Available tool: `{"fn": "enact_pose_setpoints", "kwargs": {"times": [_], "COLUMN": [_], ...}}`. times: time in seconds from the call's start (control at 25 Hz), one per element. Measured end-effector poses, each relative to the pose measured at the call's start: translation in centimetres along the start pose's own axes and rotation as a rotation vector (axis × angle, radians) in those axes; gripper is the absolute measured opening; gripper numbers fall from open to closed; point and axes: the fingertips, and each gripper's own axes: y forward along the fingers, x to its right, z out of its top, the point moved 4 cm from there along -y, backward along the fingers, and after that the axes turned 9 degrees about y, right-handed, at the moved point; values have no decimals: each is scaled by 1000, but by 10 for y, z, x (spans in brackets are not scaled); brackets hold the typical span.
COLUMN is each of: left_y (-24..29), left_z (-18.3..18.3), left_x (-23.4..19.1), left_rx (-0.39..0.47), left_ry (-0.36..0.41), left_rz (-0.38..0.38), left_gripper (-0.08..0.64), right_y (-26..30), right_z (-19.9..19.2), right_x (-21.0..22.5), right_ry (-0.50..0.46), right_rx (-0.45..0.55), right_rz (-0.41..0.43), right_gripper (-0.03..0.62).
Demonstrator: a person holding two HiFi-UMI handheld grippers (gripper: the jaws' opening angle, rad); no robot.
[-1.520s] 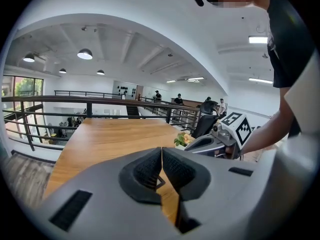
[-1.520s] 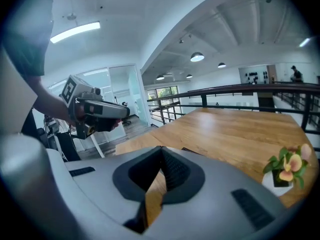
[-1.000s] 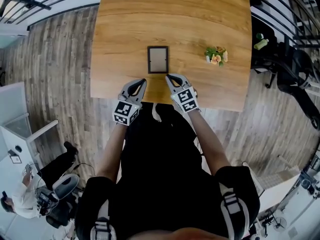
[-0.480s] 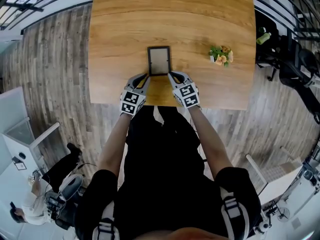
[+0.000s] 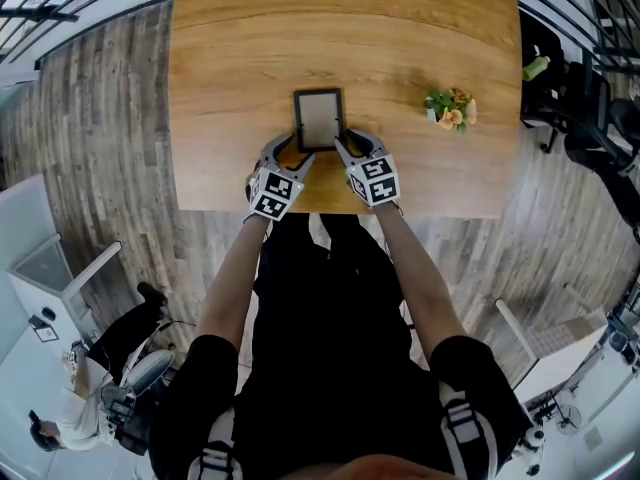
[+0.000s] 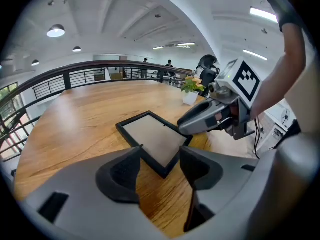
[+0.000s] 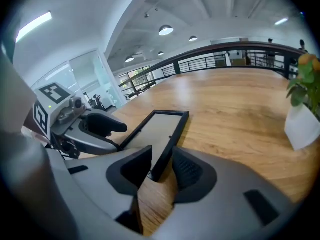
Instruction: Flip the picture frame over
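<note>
Both grippers have come forward and down from the table's near edge to the near end of the picture frame. Their jaws, shut a second ago, have just been opening. The frame itself keeps its spot, lying flat on the wooden table, close to the near edge and about midway across. It has a black border around a dull grey-beige panel.

I read my left gripper as wide apart. In the left gripper view the frame's near left corner sits in the gap between the two jaws, and neither pad presses on it. My right gripper is also parted, though less widely. In the right gripper view its jaws straddle the frame's right rail just by the near right corner, one jaw over the panel and the other over bare wood. I see a sliver of space on each side of the rail, so nothing is clamped.

From the head view the two grippers angle inward towards each other, one at each near corner. A small potted plant with orange blooms stands to the right of the frame, well apart from it.
</note>
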Motion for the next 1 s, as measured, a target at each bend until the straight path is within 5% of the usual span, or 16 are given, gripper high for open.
{"fn": "enact_pose_setpoints", "kwargs": {"times": [0.28,0.92,1.0], "left_y": [10,24,27], "left_z": [1,9,8], "left_x": [5,35,38], "left_rx": [-25,-87,-99], "left_ry": [90,457,478], "left_rz": [-7,-114,-141], "left_gripper": [259,257,169], "right_y": [10,13,13], "right_z": [0,-1,-2], "right_x": [1,5,5], "right_ry": [76,121,121], "right_rx": [-6,-34,-33], "right_rz": [-2,-31,-34], "right_gripper": [154,156,155]}}
